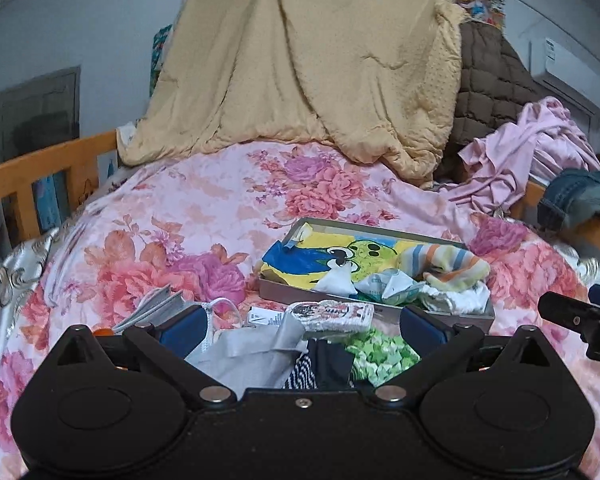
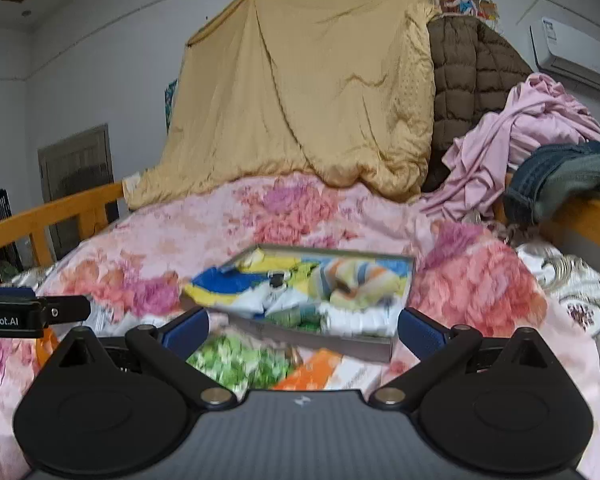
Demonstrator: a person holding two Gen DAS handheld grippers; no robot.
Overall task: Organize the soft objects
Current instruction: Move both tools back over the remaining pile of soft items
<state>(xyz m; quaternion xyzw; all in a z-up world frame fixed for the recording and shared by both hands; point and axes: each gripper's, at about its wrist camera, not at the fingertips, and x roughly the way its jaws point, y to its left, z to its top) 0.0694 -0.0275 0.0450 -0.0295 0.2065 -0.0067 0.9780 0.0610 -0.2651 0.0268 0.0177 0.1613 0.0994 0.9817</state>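
A shallow grey box (image 1: 272, 290) lies on the floral bedspread (image 1: 204, 208). It holds a yellow-and-blue cartoon cloth (image 1: 300, 260), a striped sock (image 1: 448, 264) and white tissue packs (image 1: 384, 286). My left gripper (image 1: 302, 328) is open just in front of the box. Loose items lie under it: a grey cloth (image 1: 252, 352), a flat printed packet (image 1: 332, 314), a green patterned cloth (image 1: 380, 350) and a dark striped sock (image 1: 304, 374). My right gripper (image 2: 303, 330) is also open and empty, above the green cloth (image 2: 236, 360) and an orange packet (image 2: 320, 372), close to the box (image 2: 340, 340). This view is blurred.
A beige quilt (image 1: 300, 60) hangs at the back beside a brown padded jacket (image 1: 488, 80). A pink garment pile (image 1: 532, 148) and jeans (image 1: 576, 196) rest on the right wooden rail. Another orange rail (image 1: 48, 168) bounds the left. Papers (image 1: 156, 304) lie at the left.
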